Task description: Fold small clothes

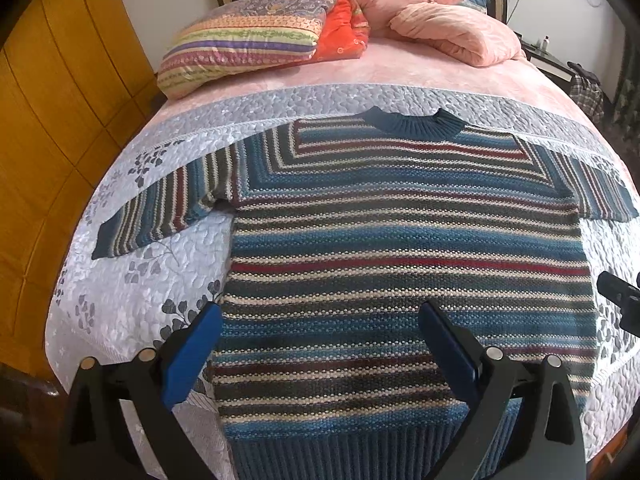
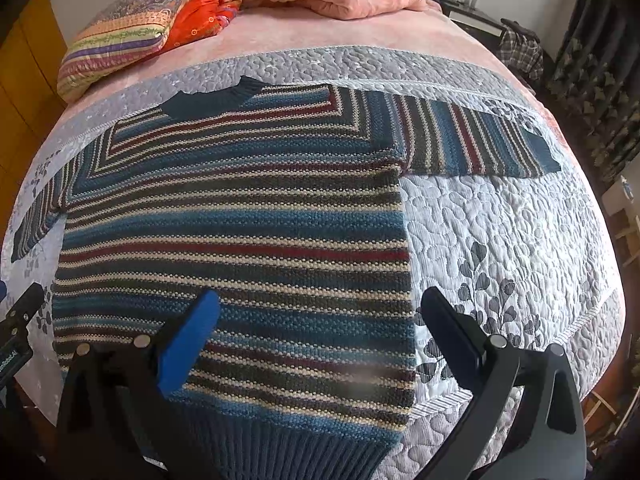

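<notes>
Sweater (image 1: 404, 248) lies flat on the quilt (image 1: 132, 280), sleeves out to both sides, collar toward the quilt's far edge, ribbed hem at the near edge. Left gripper (image 1: 320, 344) hangs over the hem's left corner, fingers spread wide, holding nothing. Right gripper (image 2: 320, 336) hovers over the hem's right corner, also spread and empty, one finger above the knit, the other above bare quilt. Pillows (image 1: 248, 44) and a pink duvet (image 1: 452, 32) sit beyond the quilt's far edge.

One striped sweater (image 1: 400, 240), two grippers, left gripper (image 1: 320, 344) and right gripper (image 2: 320, 332), one striped pillow (image 1: 244, 44) upper left, one pink folded blanket (image 1: 456, 34), one quilted bedspread (image 1: 132, 280).
</notes>
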Demonstrator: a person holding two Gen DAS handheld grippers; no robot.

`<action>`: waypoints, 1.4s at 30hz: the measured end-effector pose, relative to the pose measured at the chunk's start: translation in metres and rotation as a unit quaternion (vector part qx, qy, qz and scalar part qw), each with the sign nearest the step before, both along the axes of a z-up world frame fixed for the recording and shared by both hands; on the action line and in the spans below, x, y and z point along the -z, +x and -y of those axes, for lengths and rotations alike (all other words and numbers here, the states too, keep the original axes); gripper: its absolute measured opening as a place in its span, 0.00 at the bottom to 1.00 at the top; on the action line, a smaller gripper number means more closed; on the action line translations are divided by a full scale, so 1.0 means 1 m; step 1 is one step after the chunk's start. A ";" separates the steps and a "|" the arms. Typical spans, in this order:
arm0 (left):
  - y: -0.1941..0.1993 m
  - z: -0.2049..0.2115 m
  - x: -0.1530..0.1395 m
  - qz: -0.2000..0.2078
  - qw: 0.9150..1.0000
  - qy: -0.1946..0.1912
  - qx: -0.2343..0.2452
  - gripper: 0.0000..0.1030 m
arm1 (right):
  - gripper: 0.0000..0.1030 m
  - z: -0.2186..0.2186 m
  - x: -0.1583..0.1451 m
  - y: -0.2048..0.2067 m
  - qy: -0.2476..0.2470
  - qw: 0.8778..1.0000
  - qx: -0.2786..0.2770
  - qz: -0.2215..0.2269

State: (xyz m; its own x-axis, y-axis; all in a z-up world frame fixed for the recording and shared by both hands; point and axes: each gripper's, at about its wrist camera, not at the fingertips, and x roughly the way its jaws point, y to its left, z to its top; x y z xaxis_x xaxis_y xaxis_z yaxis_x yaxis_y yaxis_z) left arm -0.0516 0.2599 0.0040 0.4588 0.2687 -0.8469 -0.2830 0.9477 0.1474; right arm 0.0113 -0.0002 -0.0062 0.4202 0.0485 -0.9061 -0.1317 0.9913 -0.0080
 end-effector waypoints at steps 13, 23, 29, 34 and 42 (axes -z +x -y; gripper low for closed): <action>0.001 0.004 -0.001 0.000 1.000 0.004 0.002 0.96 | 0.97 0.007 0.005 0.001 0.004 1.000 0.004 -0.004; 0.000 0.005 -0.004 0.006 1.000 0.007 0.003 0.96 | 0.97 0.008 -0.001 0.000 0.006 1.000 0.007 0.001; 0.000 0.005 -0.006 0.007 1.000 0.008 0.003 0.96 | 0.97 0.007 -0.001 0.001 0.006 1.000 0.006 0.001; -0.001 0.005 -0.006 0.006 1.000 0.009 0.003 0.96 | 0.97 0.006 -0.001 0.001 0.005 1.000 0.006 0.001; -0.001 0.004 -0.005 0.005 1.000 0.009 0.001 0.96 | 0.97 0.007 -0.002 0.001 0.007 1.000 0.007 0.002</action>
